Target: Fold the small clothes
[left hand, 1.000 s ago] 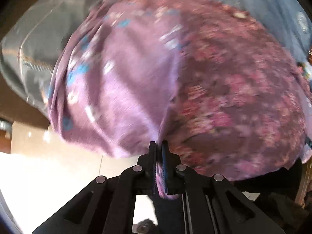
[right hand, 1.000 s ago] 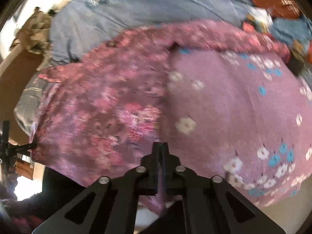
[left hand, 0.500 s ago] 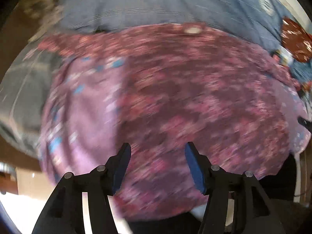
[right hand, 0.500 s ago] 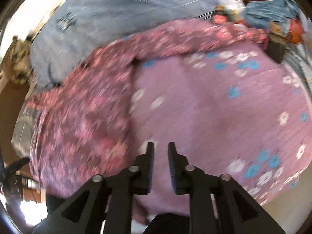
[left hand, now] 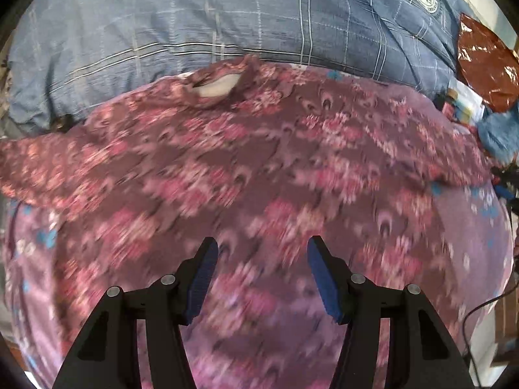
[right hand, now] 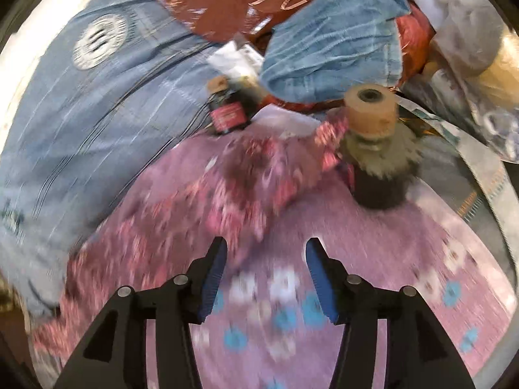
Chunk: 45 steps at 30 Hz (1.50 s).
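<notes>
Left gripper stands open and holds nothing, above the floral top spread flat on the lilac cloth. Right gripper, jaws just opening, is empty too; the top lies toward its ten o'clock.

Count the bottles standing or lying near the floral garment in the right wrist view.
2: a small dark bottle with a pink label at the garment's far edge, and a larger dark bottle with a tan cap to its right. Others may be hidden under the clutter.
</notes>
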Each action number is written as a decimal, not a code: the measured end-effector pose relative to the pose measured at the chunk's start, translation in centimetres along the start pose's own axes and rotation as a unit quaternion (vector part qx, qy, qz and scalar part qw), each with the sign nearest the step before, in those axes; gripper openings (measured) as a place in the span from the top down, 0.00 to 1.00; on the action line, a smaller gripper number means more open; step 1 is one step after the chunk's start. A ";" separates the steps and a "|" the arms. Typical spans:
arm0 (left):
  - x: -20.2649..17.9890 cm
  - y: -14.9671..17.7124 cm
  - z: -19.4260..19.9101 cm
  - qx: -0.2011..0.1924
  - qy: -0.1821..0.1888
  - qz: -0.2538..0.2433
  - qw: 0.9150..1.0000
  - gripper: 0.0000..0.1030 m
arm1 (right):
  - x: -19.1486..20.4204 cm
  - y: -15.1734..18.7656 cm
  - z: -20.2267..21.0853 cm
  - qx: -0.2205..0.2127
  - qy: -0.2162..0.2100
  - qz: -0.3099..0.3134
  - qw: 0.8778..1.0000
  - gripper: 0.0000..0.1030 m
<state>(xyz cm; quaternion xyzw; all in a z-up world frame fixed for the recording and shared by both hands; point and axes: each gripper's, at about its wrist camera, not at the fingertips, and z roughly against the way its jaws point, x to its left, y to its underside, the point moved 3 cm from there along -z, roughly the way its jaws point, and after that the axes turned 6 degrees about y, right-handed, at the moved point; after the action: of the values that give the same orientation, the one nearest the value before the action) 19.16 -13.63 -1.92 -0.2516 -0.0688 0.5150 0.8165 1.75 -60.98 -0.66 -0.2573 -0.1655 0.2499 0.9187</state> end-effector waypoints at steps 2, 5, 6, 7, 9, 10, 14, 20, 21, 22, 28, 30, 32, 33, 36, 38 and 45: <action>0.2 -1.1 -2.5 -0.002 -0.001 0.001 1.000 0.44 | 0.3 -0.7 -1.6 0.001 0.017 -0.014 1.000 0.51; 0.9 -2.0 -4.5 -0.006 -0.006 0.006 1.000 0.44 | 1.3 -1.2 -3.0 -0.012 0.055 0.009 0.998 0.98; 1.1 -2.1 -5.0 -0.008 -0.006 0.008 1.000 0.44 | 1.9 -1.3 -3.2 -0.015 0.065 0.024 0.997 0.96; 1.5 -2.3 -5.5 -0.013 -0.005 0.011 1.000 0.44 | 2.5 -1.2 -3.2 -0.021 0.078 0.041 0.996 0.96; 2.1 -2.3 -5.7 -0.021 -0.004 0.017 1.000 0.44 | 4.5 -1.2 -1.8 -0.064 0.097 0.080 0.990 0.97; 2.5 -2.2 -5.8 -0.024 -0.003 0.022 0.999 0.44 | 5.6 -1.0 -0.9 -0.082 0.098 0.104 0.986 0.97; 4.4 -2.5 -6.0 -0.026 -0.017 0.037 0.999 0.44 | 10.9 0.2 1.6 -0.111 0.077 0.165 0.977 0.97; 8.7 -2.5 -5.8 -0.019 -0.030 0.085 0.996 0.44 | 20.5 5.0 3.6 -0.088 -0.014 0.220 0.971 0.96; 9.4 -2.5 -5.5 -0.021 -0.034 0.090 0.995 0.44 | 22.1 5.9 3.6 -0.080 -0.028 0.228 0.970 0.96; 10.3 -2.5 -5.2 -0.026 -0.044 0.096 0.994 0.44 | 23.7 6.9 3.6 -0.072 -0.042 0.238 0.968 0.96; 14.4 -2.3 -3.8 -0.041 -0.086 0.133 0.987 0.44 | 32.8 14.7 3.8 -0.023 -0.108 0.305 0.946 0.96; 16.0 -2.2 -2.9 -0.050 -0.102 0.149 0.982 0.44 | 35.6 17.4 3.6 -0.004 -0.124 0.322 0.938 0.96; 17.5 -2.1 -2.1 -0.061 -0.115 0.165 0.978 0.44 | 38.3 20.4 3.6 0.007 -0.140 0.345 0.928 0.96; 18.3 -2.0 -1.7 -0.065 -0.120 0.174 0.975 0.44 | 39.5 21.7 3.4 0.015 -0.148 0.353 0.924 0.95; 20.3 -1.8 -0.7 -0.078 -0.120 0.201 0.969 0.44 | 42.5 25.6 2.8 0.051 -0.182 0.371 0.909 0.88; 21.1 -1.7 -0.6 -0.080 -0.111 0.213 0.967 0.44 | 43.6 28.5 2.2 0.079 -0.190 0.386 0.899 0.72; 20.8 -1.9 -0.9 -0.068 -0.064 0.204 0.975 0.44 | 41.6 34.8 2.5 0.148 -0.198 0.454 0.856 0.64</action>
<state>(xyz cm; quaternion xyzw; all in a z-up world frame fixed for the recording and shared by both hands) 30.64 3.61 -4.86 -0.2817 -0.1032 0.6796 0.6694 21.78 -11.51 -10.68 -0.1102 -0.1700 0.7061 0.6785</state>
